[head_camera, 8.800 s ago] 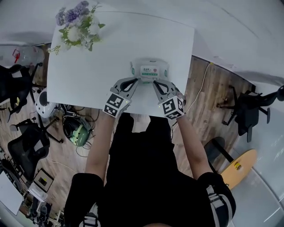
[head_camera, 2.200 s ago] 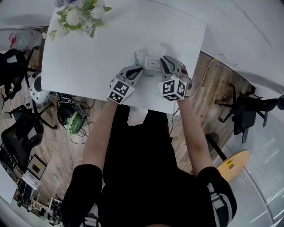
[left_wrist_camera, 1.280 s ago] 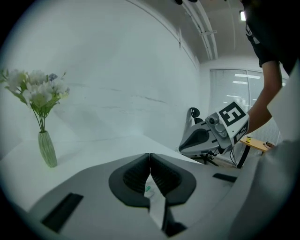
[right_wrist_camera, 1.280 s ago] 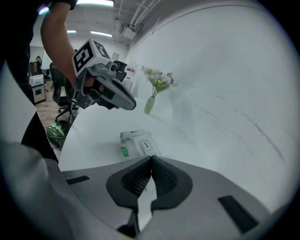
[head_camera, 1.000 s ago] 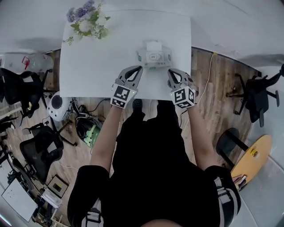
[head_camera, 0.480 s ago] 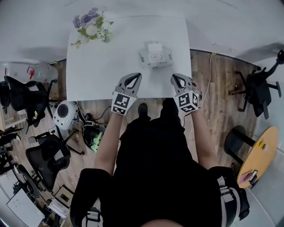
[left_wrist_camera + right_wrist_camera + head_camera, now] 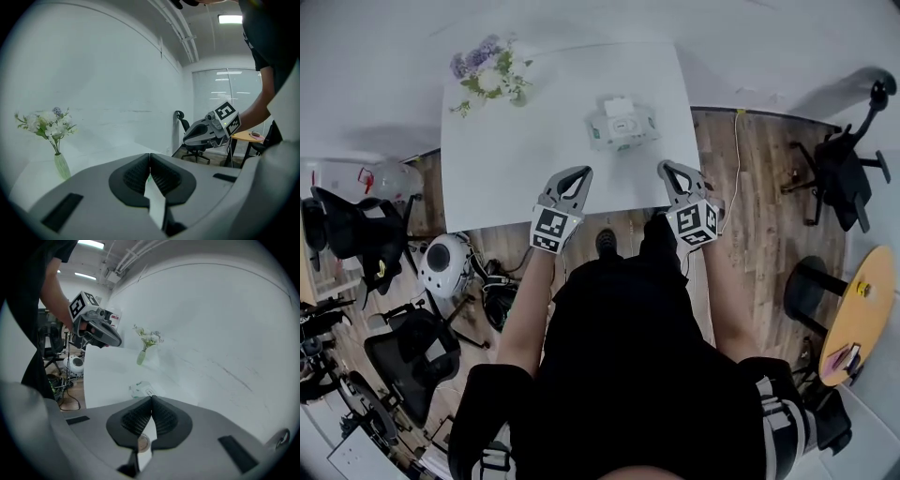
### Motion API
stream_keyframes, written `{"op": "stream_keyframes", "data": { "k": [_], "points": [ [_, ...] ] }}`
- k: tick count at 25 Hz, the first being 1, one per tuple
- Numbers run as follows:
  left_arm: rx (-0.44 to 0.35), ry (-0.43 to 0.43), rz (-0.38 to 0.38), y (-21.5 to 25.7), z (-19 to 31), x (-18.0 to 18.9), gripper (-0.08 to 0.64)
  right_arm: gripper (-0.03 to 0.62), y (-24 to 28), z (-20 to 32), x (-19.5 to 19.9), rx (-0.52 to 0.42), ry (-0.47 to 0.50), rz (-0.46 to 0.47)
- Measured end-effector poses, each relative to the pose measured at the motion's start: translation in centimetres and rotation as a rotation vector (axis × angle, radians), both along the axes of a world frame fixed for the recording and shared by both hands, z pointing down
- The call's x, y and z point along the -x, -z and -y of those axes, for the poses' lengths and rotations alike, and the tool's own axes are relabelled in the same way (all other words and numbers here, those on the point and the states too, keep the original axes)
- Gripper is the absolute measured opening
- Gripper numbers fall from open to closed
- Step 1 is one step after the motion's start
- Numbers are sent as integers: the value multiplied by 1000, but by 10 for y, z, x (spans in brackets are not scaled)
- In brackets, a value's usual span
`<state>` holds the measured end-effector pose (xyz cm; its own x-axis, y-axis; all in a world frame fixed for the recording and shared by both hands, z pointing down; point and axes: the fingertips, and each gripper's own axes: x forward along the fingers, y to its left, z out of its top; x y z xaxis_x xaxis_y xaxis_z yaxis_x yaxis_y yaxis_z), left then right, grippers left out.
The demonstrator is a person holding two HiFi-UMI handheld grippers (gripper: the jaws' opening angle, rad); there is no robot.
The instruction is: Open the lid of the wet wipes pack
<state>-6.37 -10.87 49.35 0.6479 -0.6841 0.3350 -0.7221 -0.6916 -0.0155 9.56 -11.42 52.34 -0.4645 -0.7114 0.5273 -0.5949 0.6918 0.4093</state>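
L gripper (image 7: 578, 173) & R gripper (image 7: 667, 169) both closed tight, empty, over near table (image 7: 516, 141) edge; pack (image 7: 621, 127) lies further in, well apart; prob. light, soft, slick film; take stiff lid (image 7: 619, 106) by its free edge.

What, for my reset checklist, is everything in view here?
White rectangular table: one, white, centre.
White-and-green wet wipes pack: one, white and green, on the table's right half.
Flowers in a pale vase: one bunch, white and purple, table's far left corner.
Black office chairs: several, black, on the wooden floor at both sides.
Round wooden side table: one, tan, far right.
Left tool: one, grey, jaws together, empty, at the table's near edge.
Right tool: one, grey, jaws together, empty, beside it.
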Motion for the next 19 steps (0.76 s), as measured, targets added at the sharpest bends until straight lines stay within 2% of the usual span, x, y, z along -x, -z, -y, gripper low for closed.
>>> {"op": "stream_keyframes", "data": {
  "k": [10, 19],
  "points": [
    [1, -52, 7, 5, -17, 14, 23, 15, 11, -18, -1, -33, -69, -14],
    [-19, -82, -7, 11, -40, 20, 25, 15, 19, -34, 6, -59, -89, -24]
  ]
}}
